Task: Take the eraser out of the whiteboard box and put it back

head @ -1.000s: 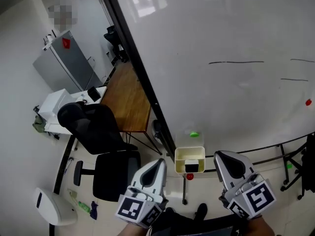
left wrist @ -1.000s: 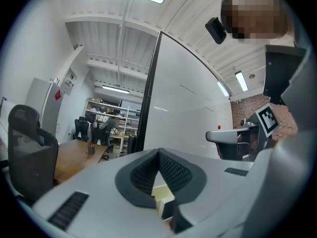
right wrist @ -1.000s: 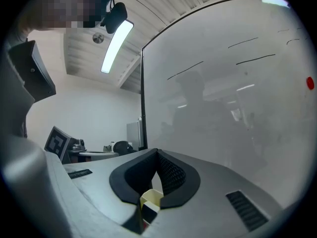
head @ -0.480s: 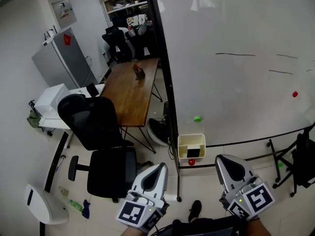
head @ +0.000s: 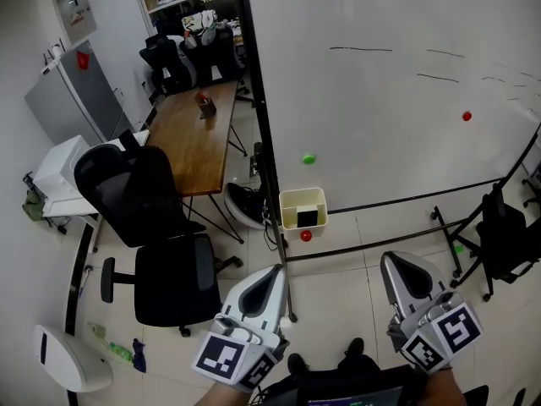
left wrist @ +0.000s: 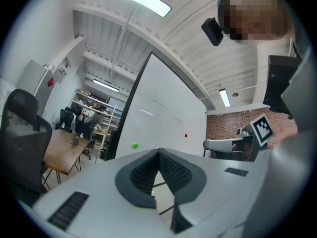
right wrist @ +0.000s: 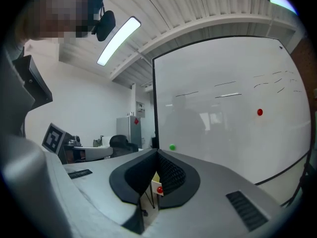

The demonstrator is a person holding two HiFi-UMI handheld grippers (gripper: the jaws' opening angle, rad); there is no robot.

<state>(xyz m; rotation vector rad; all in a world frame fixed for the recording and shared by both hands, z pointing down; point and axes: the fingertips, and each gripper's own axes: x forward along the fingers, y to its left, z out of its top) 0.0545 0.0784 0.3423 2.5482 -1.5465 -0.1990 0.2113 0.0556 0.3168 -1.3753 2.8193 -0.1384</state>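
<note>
A cream whiteboard box [head: 302,207] hangs at the lower left corner of the whiteboard [head: 389,91]. The black eraser [head: 306,217] sits inside it. Both grippers are held low in the head view, well short of the box, with floor between. My left gripper [head: 275,271] has its jaws closed together and nothing in them; its own view shows the pads meeting [left wrist: 159,152]. My right gripper [head: 394,260] is likewise shut and empty [right wrist: 157,154], and the box shows small beyond its tips in the right gripper view.
On the board are a green magnet [head: 308,158] and a red magnet [head: 466,116]; a second red magnet [head: 305,236] sits just below the box. A black office chair [head: 139,205] and a wooden table [head: 190,134] stand to the left. A dark chair [head: 505,231] stands at the right.
The whiteboard and its box have shrunk and shifted up the head view as both grippers drew back from the board. Both pairs of jaws stayed shut.
</note>
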